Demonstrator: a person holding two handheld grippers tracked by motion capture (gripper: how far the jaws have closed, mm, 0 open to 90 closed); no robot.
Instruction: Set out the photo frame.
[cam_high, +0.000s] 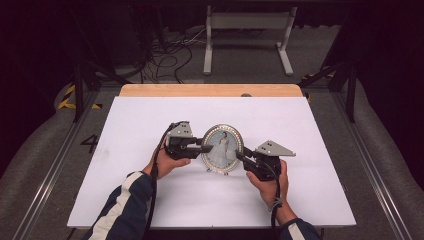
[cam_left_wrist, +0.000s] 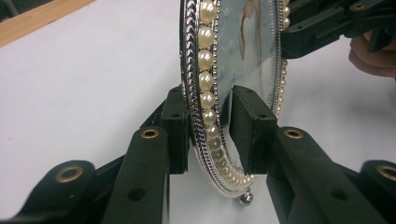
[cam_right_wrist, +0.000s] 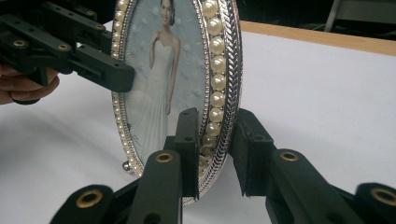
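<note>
Hands come in from the near edge of the white table (cam_high: 150, 200), each carrying a gripper, and between them an oval picture frame (cam_high: 222, 148) stands upright on the tabletop, slightly nearer the person than the middle. It seems to be pinched from both sides so that it stays on edge and square to the person while it is steadied or set down.

Starting at the left: the left gripper (cam_high: 209, 148) reaches in level from the frame's left side. In the left gripper view its jaws straddle the frame's rim (cam_left_wrist: 205, 121); the left-hand pad (cam_left_wrist: 176, 135) lies against the silver back edge, while the right-hand pad (cam_left_wrist: 250, 130) sits close to the glass front with what looks like a thin gap. The jaws are narrowed to about the rim's thickness, so I judge it a light grip rather than a firm clamp.

In the middle, the frame shows a photo of a person in a white gown, ringed with pearls and a silver braid; a small ball foot (cam_left_wrist: 246, 199) hangs just above or on the table.

On the right, the right gripper (cam_high: 240, 156) comes in from the lower right. In the right gripper view its near pad (cam_right_wrist: 189, 149) presses the pearl front and the other pad (cam_right_wrist: 250, 154) stands just behind the rim (cam_right_wrist: 219, 93), again nearly closed around it. A wooden strip (cam_high: 210, 90) edges the table's far side.
</note>
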